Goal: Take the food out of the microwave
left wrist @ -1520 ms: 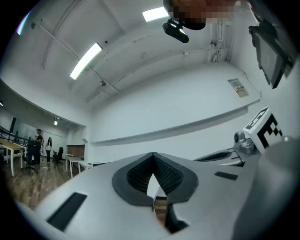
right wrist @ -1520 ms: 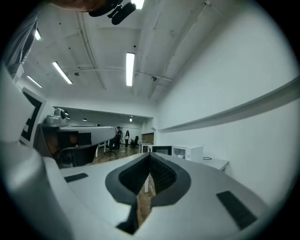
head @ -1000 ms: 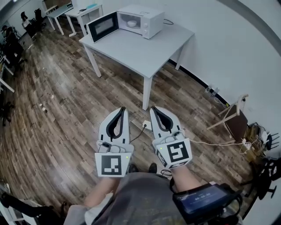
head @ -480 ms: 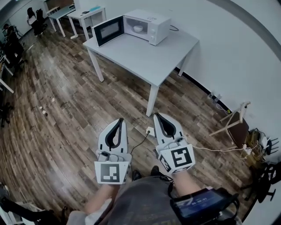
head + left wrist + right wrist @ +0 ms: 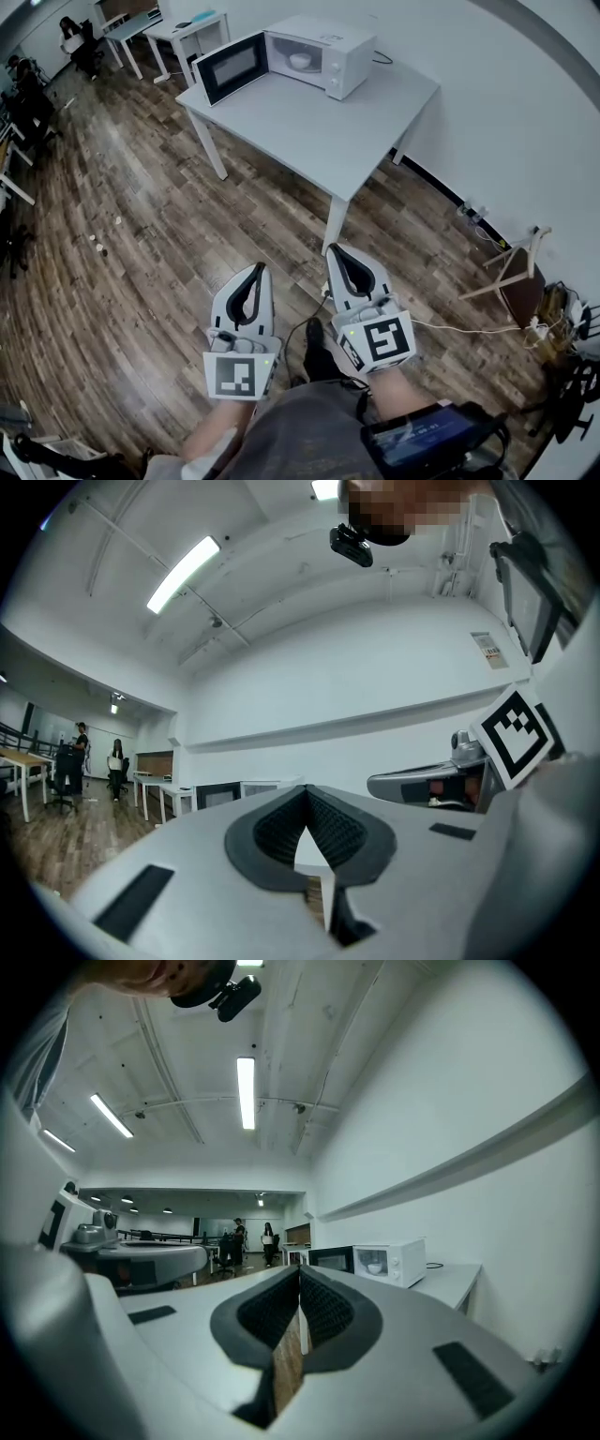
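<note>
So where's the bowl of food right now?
In the head view, the bowl sits inside the open microwave, on the far end of the white table by the wall, near the top middle of the picture.

Open office — white desks (image 5: 178,28); ceiling strip lights (image 5: 246,1091); wood floor (image 5: 141,244)

Downward head view and level right gripper view share microwave (image 5: 328,42).

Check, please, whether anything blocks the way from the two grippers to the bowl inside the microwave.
Nothing visible does. The microwave has its door swung open, showing the bowl inside. Between the left gripper, the right gripper and the table lies only wooden floor.
</note>
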